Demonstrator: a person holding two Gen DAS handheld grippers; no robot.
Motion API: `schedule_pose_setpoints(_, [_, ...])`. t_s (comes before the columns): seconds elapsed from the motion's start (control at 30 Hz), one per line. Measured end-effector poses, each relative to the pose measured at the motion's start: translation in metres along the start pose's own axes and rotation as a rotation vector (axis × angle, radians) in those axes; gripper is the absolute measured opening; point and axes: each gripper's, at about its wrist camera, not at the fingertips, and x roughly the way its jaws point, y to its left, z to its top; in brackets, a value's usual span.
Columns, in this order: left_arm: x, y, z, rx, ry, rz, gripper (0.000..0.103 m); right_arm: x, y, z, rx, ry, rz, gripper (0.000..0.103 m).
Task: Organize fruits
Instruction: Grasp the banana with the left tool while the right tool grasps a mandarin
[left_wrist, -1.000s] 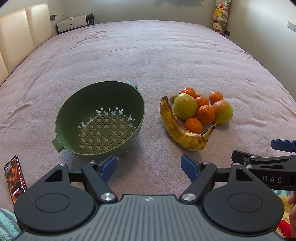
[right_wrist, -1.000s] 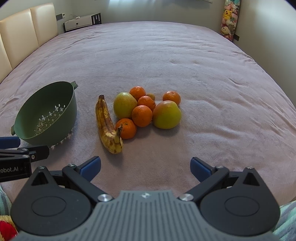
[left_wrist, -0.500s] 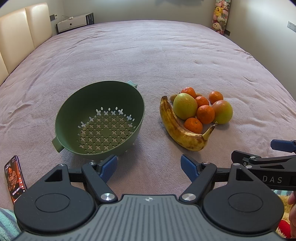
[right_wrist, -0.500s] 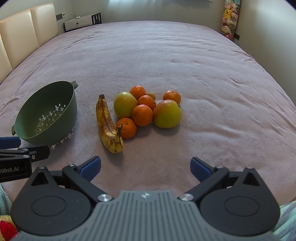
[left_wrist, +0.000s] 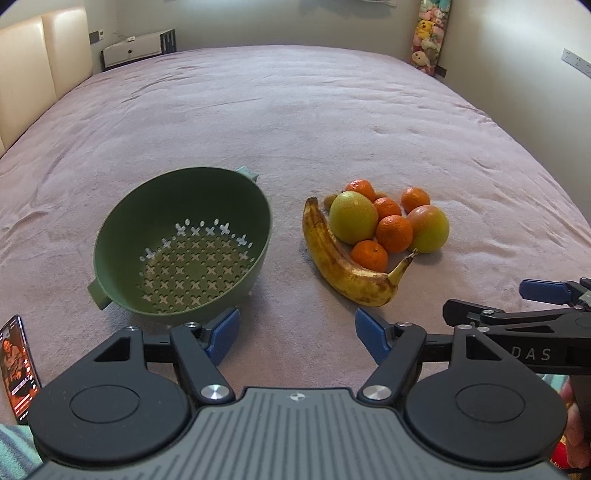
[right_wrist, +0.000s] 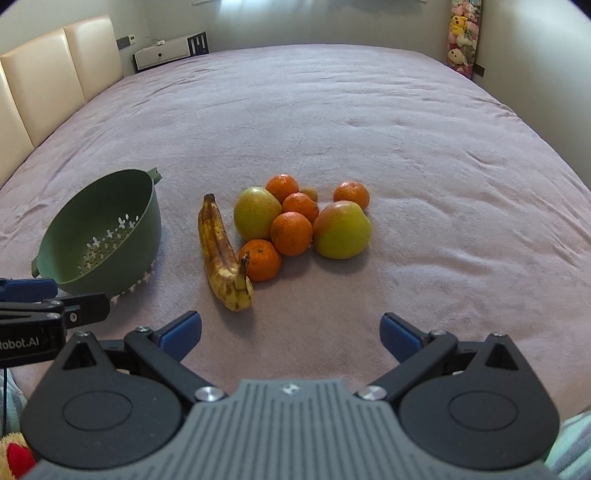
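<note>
I've got both grippers hovering low over the pink bedspread (left_wrist: 295, 122), near its front edge. My left gripper (left_wrist: 297, 332) has its jaws apart with nothing but blanket between the blue pads, and they have just been closing in a little. My right gripper (right_wrist: 290, 330) stands wide open too, also empty; in the left view it pokes in from the right edge.

The green colander (left_wrist: 122, 221) sits straight ahead of the left gripper, tilted slightly toward me, and I can see right down to its cross-shaped holes, with no fruit inside yet. All the fruit lies in one cluster to the right of it, on the blanket. The spotted banana (right_wrist: 219, 254) curves along the side of the pile nearest the colander, stem end toward me. Just beside it there's a yellow-green apple (right_wrist: 256, 212), then a redder apple (right_wrist: 341, 230) on the far side, with the tangerines (right_wrist: 291, 233) tucked between and around them (five, by my count).

A phone (left_wrist: 16, 365) with a lit screen lies at the far left.
</note>
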Motion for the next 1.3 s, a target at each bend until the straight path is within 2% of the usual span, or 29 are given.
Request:
schedule_pose_setpoints(0.13, [0.000, -0.002, 0.003, -0.010, -0.020, -0.058, 0.073, -0.001, -0.002, 0.002, -0.037, -0.050, -0.014, 0.099])
schedule_pose_setpoints(0.3, [0.006, -0.005, 0.009, -0.033, -0.021, -0.122, 0.065, 0.002, -0.006, 0.005, -0.106, -0.101, -0.094, 0.099])
schedule_pose_setpoints(0.33, [0.008, -0.007, 0.010, -0.034, -0.019, -0.137, 0.060, 0.004, -0.008, 0.006, -0.106, -0.101, -0.106, 0.097])
schedule_pose_setpoints(0.37, [0.011, -0.008, 0.012, -0.042, -0.016, -0.154, 0.058, 0.005, -0.010, 0.007, -0.104, -0.099, -0.110, 0.090])
schedule_pose_setpoints(0.43, [0.018, -0.009, 0.014, -0.073, -0.009, -0.185, 0.053, 0.008, -0.016, 0.010, -0.093, -0.085, -0.091, 0.082])
schedule_pose_setpoints(0.53, [0.029, -0.010, 0.018, -0.136, -0.005, -0.218, 0.052, 0.013, -0.020, 0.013, -0.073, -0.077, -0.074, 0.079])
schedule_pose_setpoints(0.67, [0.046, -0.012, 0.019, -0.191, -0.005, -0.206, 0.052, 0.022, -0.024, 0.017, -0.054, -0.074, -0.081, 0.070])
schedule_pose_setpoints(0.73, [0.056, -0.011, 0.020, -0.223, -0.003, -0.199, 0.049, 0.027, -0.026, 0.019, -0.044, -0.072, -0.073, 0.066])
schedule_pose_setpoints(0.83, [0.069, -0.006, 0.021, -0.279, 0.009, -0.189, 0.042, 0.036, -0.029, 0.021, -0.023, -0.067, -0.047, 0.058])
schedule_pose_setpoints(0.93, [0.082, -0.004, 0.020, -0.321, 0.011, -0.173, 0.042, 0.048, -0.031, 0.025, 0.019, -0.051, -0.008, 0.050])
schedule_pose_setpoints(1.17, [0.111, -0.003, 0.018, -0.373, 0.043, -0.161, 0.042, 0.069, -0.028, 0.029, 0.031, -0.051, 0.013, 0.050])
schedule_pose_setpoints(1.3, [0.124, 0.004, 0.013, -0.445, 0.047, -0.221, 0.043, 0.078, -0.033, 0.036, 0.061, -0.081, 0.059, 0.050])
